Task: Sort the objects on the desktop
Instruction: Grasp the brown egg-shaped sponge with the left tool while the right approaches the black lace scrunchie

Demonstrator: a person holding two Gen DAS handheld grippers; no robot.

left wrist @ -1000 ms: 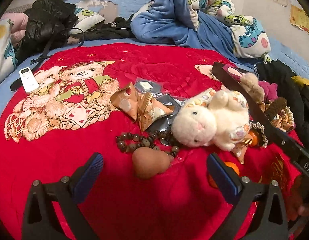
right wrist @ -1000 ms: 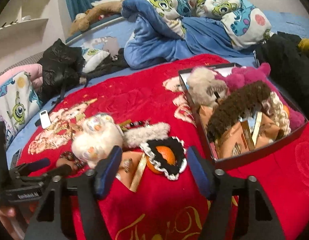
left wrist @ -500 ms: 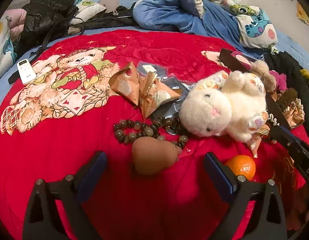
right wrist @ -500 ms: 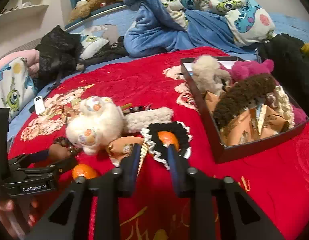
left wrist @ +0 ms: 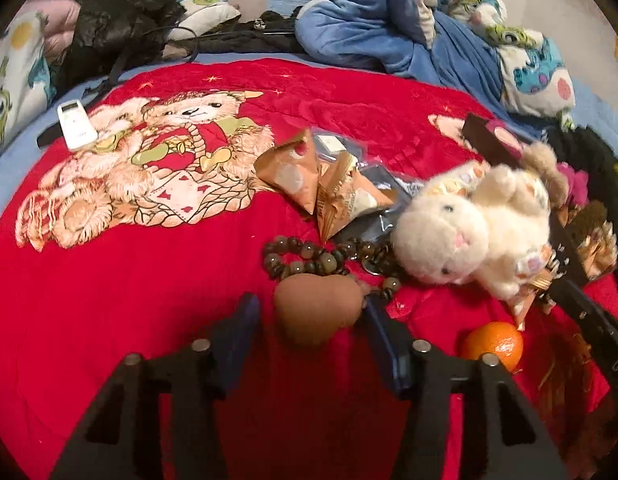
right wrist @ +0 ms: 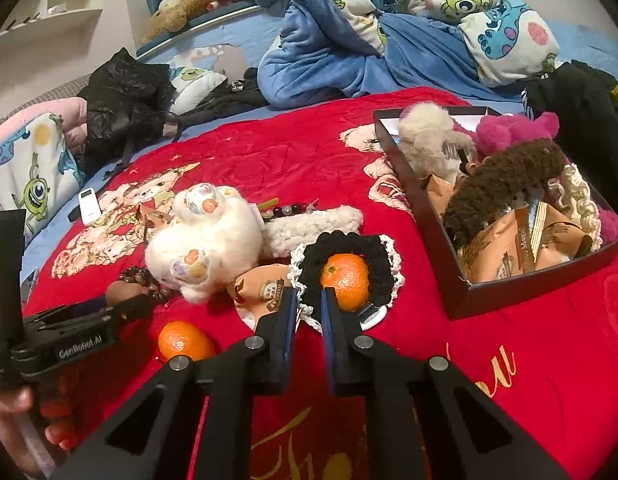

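On the red quilt a brown egg-shaped sponge (left wrist: 315,306) lies between the fingers of my left gripper (left wrist: 309,320); the jaws are narrowed around it, the right finger at its edge. A bead bracelet (left wrist: 309,258) and a white plush bunny (left wrist: 473,228) lie just beyond. My right gripper (right wrist: 309,310) is shut on the lace edge of a black crocheted doily (right wrist: 373,256) that holds an orange (right wrist: 345,280). A second orange (right wrist: 185,340) lies to its left, and shows in the left wrist view (left wrist: 495,344).
A dark box (right wrist: 413,184) at right holds plush toys and snack packets. Triangular snack packets (left wrist: 329,184) and a white remote (left wrist: 75,124) lie on the quilt. Blue bedding (right wrist: 349,52) and a black jacket (right wrist: 125,100) are behind. My left gripper shows at lower left (right wrist: 69,332).
My left gripper's fingers have closed in around the brown sponge. My right gripper has closed from wide open onto the doily's lace edge.
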